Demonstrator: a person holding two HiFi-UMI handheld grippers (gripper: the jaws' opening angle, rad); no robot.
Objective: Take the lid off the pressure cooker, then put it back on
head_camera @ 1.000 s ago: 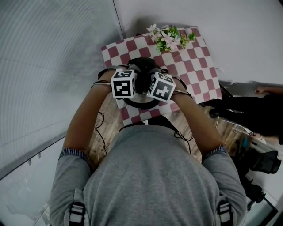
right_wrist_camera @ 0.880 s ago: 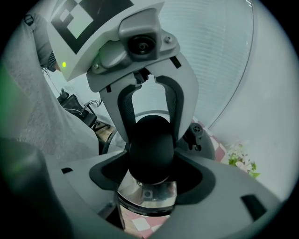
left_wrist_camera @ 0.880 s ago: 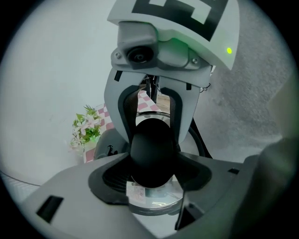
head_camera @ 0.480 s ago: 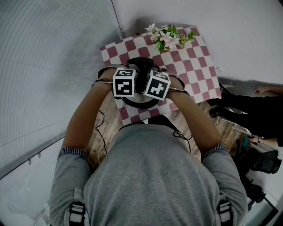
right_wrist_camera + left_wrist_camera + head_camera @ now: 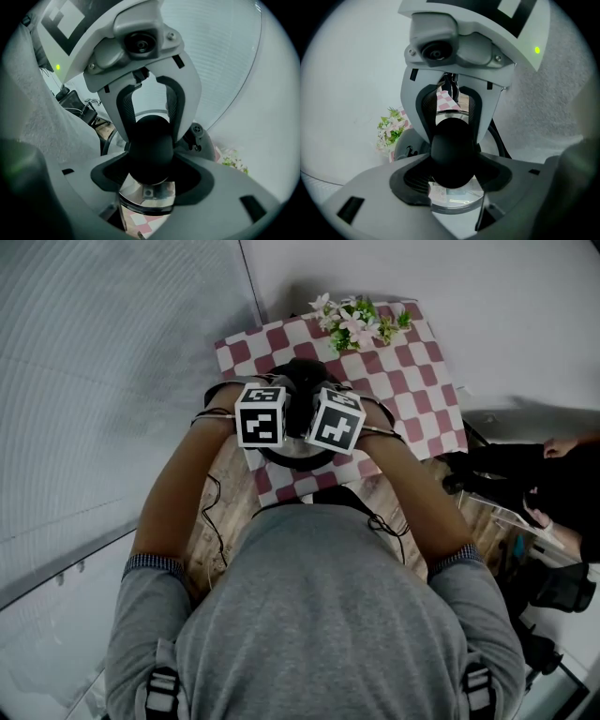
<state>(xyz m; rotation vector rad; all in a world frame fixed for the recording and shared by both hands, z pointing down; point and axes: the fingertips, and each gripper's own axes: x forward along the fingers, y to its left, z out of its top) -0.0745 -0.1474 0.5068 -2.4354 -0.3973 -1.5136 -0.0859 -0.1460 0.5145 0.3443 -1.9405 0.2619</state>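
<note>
The steel pressure cooker [image 5: 296, 458] stands on the checked table [image 5: 412, 381], mostly hidden under both marker cubes. Its lid [image 5: 454, 200] carries a round black knob [image 5: 452, 150]. My left gripper [image 5: 452, 171] is shut on that knob, dark pads hugging both sides. My right gripper [image 5: 150, 171] holds the same knob [image 5: 150, 145] from the opposite side; its jaws have just been closing onto it. Each gripper view shows the other gripper's fingers [image 5: 423, 112] standing over the knob. Whether the lid [image 5: 147, 200] is seated on the pot I cannot tell.
A bunch of pink and white flowers [image 5: 361, 320] lies at the table's far edge. A person in dark clothes [image 5: 553, 474] is at the right, one hand showing. A ribbed pale wall [image 5: 112, 381] runs along the left. Wooden floor [image 5: 220, 512] shows beside the table.
Both grippers stay over the cooker; the right marker cube has edged slightly toward the left one. The hand of the person at the right has moved a little lower.
</note>
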